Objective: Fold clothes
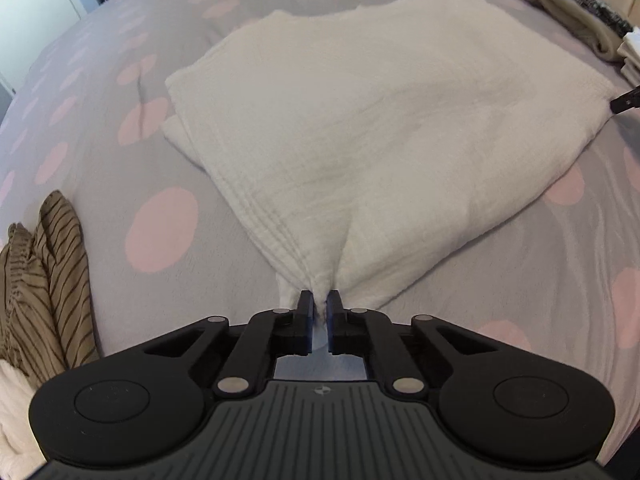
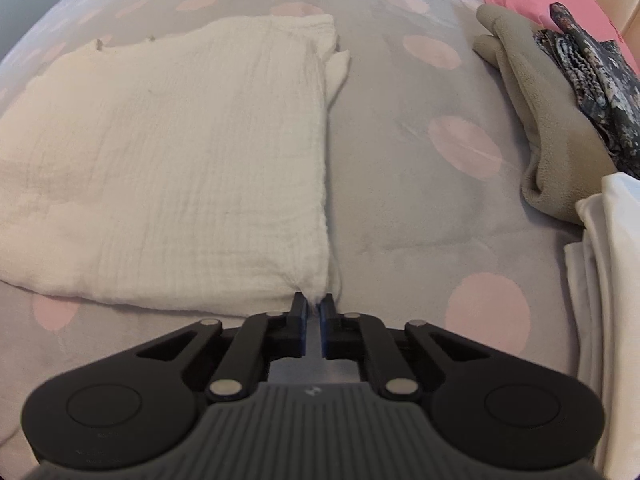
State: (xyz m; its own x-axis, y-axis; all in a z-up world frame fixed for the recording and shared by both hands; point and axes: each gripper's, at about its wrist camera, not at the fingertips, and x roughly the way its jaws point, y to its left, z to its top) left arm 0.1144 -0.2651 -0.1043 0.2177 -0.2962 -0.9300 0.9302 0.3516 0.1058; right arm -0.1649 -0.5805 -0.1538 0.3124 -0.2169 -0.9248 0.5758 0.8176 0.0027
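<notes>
The folded cream crinkled muslin cloth point(image 1: 360, 120) fills mid-frame on the grey pink-dotted bedcover point(image 1: 160, 184). The left gripper point(image 1: 319, 300) and right gripper point(image 2: 313, 300) each pinch a near corner; the small grey-plate emblem point(image 1: 321, 390) is seemingly unreadable.

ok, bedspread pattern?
Grey bedspread with pink dots; right wrist view shows it best.

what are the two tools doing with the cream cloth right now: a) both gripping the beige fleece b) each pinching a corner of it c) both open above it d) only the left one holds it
b: the left tool is closed on one near corner of the cream cloth, and the right tool is closed on another corner, while the beige fleece lies untouched off to the side.
</notes>
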